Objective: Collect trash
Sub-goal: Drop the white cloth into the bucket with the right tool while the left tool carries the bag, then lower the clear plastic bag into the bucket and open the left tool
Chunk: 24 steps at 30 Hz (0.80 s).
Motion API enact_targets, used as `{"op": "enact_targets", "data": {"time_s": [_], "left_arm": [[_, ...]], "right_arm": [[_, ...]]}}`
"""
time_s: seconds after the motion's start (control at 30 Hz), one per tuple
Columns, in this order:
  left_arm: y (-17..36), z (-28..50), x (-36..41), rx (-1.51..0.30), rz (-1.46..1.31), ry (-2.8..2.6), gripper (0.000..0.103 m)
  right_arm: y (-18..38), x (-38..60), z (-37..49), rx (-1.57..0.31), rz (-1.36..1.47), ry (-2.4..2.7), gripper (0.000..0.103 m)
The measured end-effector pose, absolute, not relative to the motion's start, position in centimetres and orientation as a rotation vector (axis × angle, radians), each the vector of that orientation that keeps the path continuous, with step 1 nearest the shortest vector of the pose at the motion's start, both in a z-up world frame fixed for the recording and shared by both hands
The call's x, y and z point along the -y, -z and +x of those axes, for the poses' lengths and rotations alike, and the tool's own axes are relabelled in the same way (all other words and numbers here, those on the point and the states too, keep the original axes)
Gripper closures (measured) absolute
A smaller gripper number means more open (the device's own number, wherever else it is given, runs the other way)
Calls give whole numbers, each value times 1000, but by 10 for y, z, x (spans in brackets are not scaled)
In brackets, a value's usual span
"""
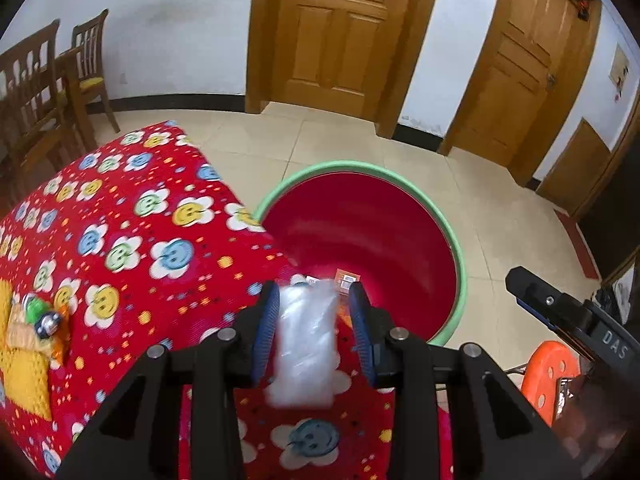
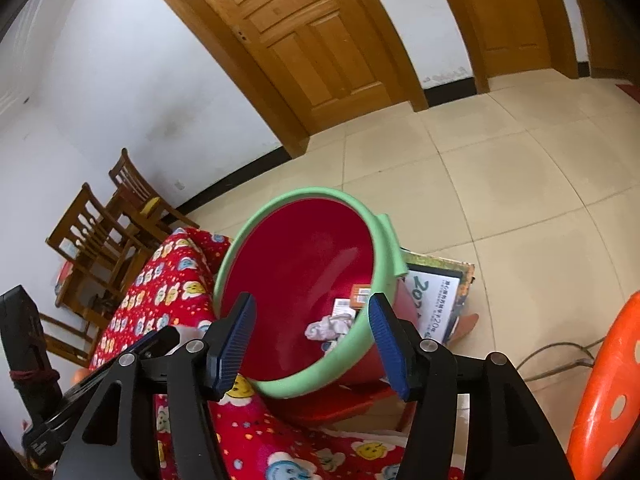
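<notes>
From the left wrist view, the left tool (image 1: 314, 312) is clenched on a crumpled piece of clear, whitish plastic wrap (image 1: 306, 344), which sits squeezed between its two ribbed blue pads above the red cloth-covered desk printed with smiling flowers (image 1: 132, 232). Just past the desk's edge, toward one o'clock from the tool, stands the round red plastic bin with a pale green rim (image 1: 360, 232), and a few small printed wrappers already lie at its bottom. Over at nine o'clock on the desk, more litter waits: a yellow-orange packet with a green and silver scrap on top (image 1: 36, 320). At the three o'clock edge the other black tool pokes into view beside an orange plastic stool with round holes (image 1: 550, 372). From the right wrist view, the right tool (image 2: 312, 340) is released, its blue pads standing well apart with nothing between them, hanging directly over the bin's (image 2: 280, 388) near rim. Inside the bin lie a wad of white crumpled paper (image 2: 330, 326) and some orange and white printed wrappers (image 2: 352, 298), so part of the collecting looks done. Behind the bin, at two o'clock, a flat printed box (image 2: 436, 304) rests on the tiled floor. My guess is the plastic wrap goes in next, and the packet pile on the desk remains after that.
</notes>
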<state>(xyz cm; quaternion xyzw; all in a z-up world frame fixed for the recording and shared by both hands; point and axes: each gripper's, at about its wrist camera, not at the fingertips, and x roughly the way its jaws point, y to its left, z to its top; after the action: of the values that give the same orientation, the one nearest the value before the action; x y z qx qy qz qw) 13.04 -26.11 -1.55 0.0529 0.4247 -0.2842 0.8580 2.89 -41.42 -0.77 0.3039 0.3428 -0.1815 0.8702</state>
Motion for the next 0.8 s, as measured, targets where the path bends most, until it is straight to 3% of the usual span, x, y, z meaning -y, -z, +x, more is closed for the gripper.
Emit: {"op": "enact_targets", "data": {"time_s": [0.23, 0.37, 0.8], "left_arm": [[18, 130, 272, -897, 135, 608, 67], [18, 126, 266, -902, 151, 589, 57], [32, 119, 241, -971, 121, 554, 57]], "right_arm": [[8, 422, 22, -708, 654, 398, 43], [7, 421, 23, -709, 659, 392, 43], [6, 417, 21, -709, 659, 359, 43]]}}
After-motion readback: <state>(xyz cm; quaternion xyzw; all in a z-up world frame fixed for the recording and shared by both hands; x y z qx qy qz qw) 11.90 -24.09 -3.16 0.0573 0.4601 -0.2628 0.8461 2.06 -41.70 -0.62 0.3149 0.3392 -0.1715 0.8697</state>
